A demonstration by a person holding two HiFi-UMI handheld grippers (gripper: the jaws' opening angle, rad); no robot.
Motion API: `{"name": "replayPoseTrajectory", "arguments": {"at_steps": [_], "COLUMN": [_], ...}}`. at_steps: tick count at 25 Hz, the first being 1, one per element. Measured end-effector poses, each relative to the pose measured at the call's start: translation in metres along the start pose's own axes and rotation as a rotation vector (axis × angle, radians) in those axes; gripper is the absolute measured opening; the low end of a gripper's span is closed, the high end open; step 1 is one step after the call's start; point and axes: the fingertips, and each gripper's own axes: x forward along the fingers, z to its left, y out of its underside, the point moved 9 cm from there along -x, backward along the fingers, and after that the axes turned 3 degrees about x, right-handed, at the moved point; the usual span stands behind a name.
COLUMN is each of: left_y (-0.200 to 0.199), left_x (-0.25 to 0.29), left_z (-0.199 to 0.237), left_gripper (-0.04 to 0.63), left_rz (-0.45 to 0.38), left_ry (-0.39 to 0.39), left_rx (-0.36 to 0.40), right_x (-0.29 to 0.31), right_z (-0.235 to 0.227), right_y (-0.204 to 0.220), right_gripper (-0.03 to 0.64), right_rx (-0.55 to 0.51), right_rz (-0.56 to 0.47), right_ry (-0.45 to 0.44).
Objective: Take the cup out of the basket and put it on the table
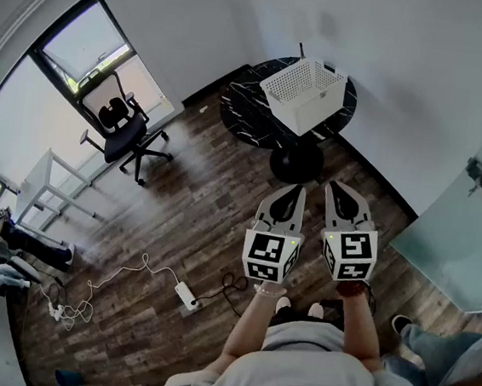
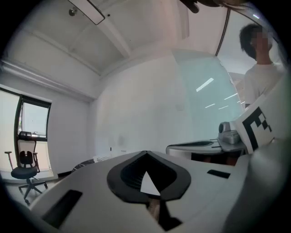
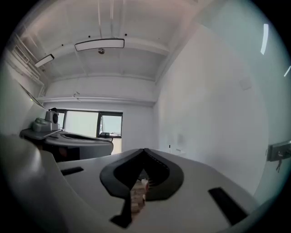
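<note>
Wood floor [image 1: 181, 190] takes up most of the head view. The round black marble table [image 1: 240, 104] stands by the far wall, and the white lattice basket [image 1: 302, 96] sits on top of it, a bit skewed. The office chair [image 1: 119, 128] is off to the left and there's a power strip [image 1: 186, 294] with loose cable on the floor, both out of the direct path. Both tools are held side by side in front of the person, well apart from the table. The left gripper [image 1: 291, 193] has its tips pressed together with nothing between them, and the right gripper [image 1: 337, 192] is the same, pinched closed and empty; each gripper's own view confirms it. The cup doesn't show in any view. It's presumably down inside the basket, hidden by the walls at this range, so material is unknown. My guess is that it's light, rigid and smooth-walled, so slippery under the pads. I'd spread the jaws first, then pinch one wall over the rim and lift straight up. The basket looks light too and may drag along, so the other gripper could steady its rim.
</note>
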Motion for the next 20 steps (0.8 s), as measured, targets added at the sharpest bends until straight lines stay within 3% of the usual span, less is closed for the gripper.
{"name": "replayPoseTrajectory", "arguments": {"at_steps": [20], "left_y": [0.000], "left_x": [0.029], "left_z": [-0.024], "left_gripper": [0.006], "left_rz": [0.007], "left_ry": [-0.024], "left_rx": [-0.005], "right_x": [0.001], "right_z": [-0.039], "right_y": [0.001], "right_gripper": [0.009], "right_rx": [-0.008], "right_rz": [-0.015], "right_ry": [-0.050]}}
